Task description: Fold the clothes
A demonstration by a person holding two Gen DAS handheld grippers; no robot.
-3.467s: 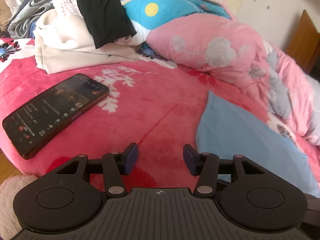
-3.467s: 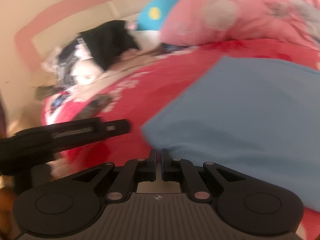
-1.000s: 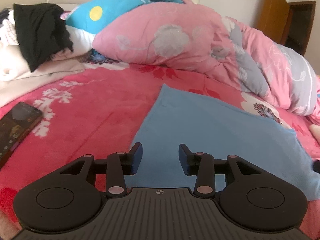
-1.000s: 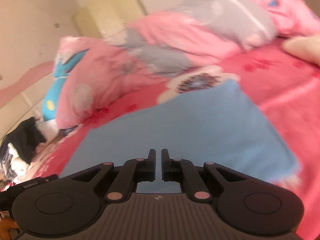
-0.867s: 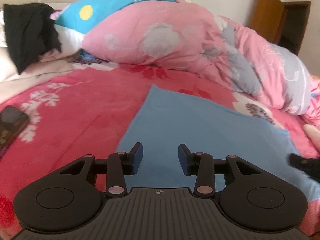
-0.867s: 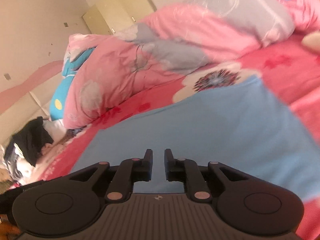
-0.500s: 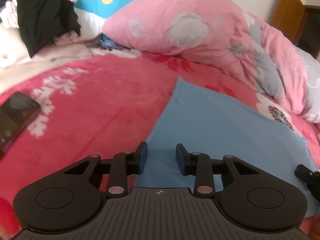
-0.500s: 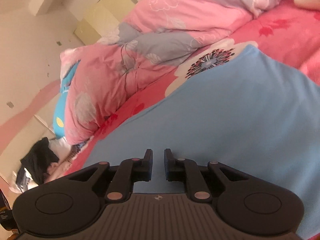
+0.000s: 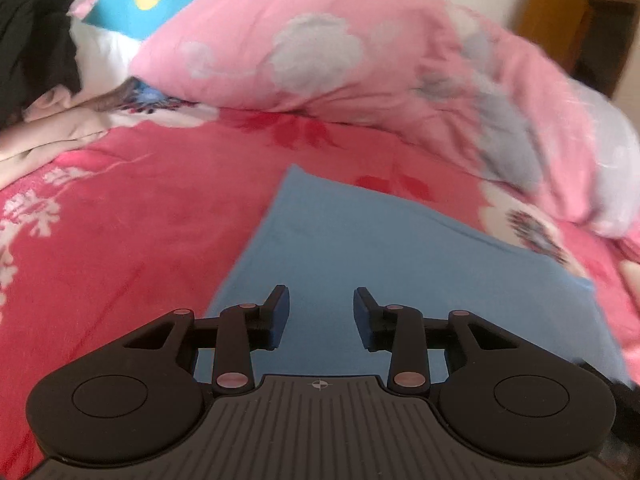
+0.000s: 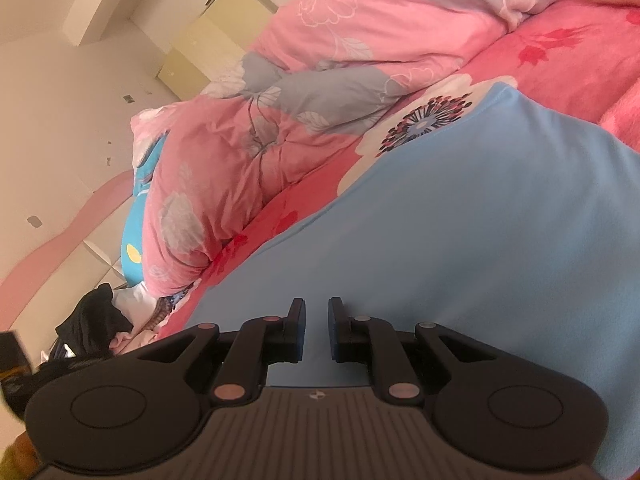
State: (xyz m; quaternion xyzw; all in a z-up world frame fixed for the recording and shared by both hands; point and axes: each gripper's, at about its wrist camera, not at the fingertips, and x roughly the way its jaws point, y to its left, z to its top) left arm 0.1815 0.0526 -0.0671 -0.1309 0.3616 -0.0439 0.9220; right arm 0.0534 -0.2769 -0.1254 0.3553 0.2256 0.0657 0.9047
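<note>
Red bedspread [image 9: 132, 240] carries the blue cloth [image 9: 360, 256] spread flat for folding, left gripper [image 9: 319, 314] poised half-open over its near-left edge, right gripper [image 10: 317, 330] hovering narrowly parted, both empty.

Both grippers are black: left gripper [image 9: 321, 312] and right gripper [image 10: 317, 330] have ribbed bases, copper-coloured rivets, dark-blue pads
</note>
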